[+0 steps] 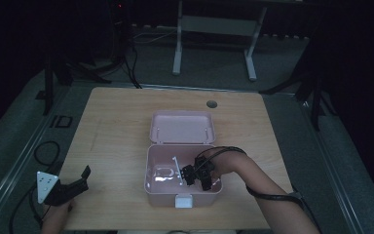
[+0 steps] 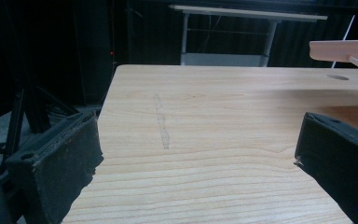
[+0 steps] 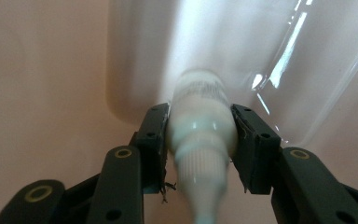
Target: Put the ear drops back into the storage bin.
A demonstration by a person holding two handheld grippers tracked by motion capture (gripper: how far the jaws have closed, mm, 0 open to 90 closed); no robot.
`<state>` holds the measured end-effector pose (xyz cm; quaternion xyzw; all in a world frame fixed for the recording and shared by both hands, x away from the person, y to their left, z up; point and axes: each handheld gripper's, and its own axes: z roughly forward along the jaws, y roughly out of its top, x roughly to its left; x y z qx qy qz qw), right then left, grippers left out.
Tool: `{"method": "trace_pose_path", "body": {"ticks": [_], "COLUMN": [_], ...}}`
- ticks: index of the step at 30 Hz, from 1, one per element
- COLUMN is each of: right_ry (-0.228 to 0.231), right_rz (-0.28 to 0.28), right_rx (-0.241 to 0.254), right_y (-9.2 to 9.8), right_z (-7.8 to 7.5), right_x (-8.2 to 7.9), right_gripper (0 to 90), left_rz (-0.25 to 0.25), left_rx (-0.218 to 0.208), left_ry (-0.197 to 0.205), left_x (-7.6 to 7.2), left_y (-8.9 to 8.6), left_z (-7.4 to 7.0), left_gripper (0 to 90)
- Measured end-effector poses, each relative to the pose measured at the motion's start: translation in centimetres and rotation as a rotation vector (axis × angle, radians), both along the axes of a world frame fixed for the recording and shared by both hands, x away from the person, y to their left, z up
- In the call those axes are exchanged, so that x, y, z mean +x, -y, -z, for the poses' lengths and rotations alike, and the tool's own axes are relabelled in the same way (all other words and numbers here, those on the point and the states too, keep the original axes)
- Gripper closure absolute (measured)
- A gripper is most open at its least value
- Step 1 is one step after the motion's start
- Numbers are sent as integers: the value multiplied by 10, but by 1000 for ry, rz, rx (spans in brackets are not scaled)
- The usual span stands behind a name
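Right gripper view: your right gripper (image 3: 200, 140) clamps a small white bottle (image 3: 200, 121) between its 2 jaws inside the pink box (image 1: 182, 190); your left gripper (image 2: 196, 154) rests apart, holding nothing, over the table (image 2: 205, 107).

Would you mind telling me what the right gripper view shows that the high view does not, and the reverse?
Right gripper view alone: the right tongs shut on a small white bottle with a ribbed cap, against clear plastic. High view alone: the wooden table, the box's open lid, and the left tongs open, resting near the table's edge. Both share the pink box interior and the right tongs.
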<state>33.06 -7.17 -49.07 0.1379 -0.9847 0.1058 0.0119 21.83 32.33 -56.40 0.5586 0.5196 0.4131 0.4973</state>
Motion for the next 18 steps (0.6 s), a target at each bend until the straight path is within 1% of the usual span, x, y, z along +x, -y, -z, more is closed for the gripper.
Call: {"method": "trace_pose_path", "body": {"ticks": [4,5,7,10,12,15,17,18], "right_ry": [-5,-12,-25,-27,-24,-11,-11,-6], "right_rz": [9,14,20,30,41,44,46,46], "right_rx": [10,15,28,55,69,69,71,86], "right_y": [-1,0,1,3,4,5,5,7], "right_z": [-2,-2,-6,-13,-18,-24,-25,-32], "right_x": [1,1,1,2,3,3,3,3], "right_gripper": [572,569,560,556,546,530,523,506], "left_rz": [-1,-1,-1,-2,-3,-3,-3,-3], "left_rx": [0,1,-1,-1,-1,-2,-3,-3], "left_ry": [2,3,2,-3,-4,-4,-4,-5], "left_x": [0,0,0,0,0,0,0,0], "left_y": [0,0,0,0,0,0,0,0], "left_z": [0,0,0,0,0,0,0,0], "left_gripper": [4,4,5,4,4,4,4,4]}}
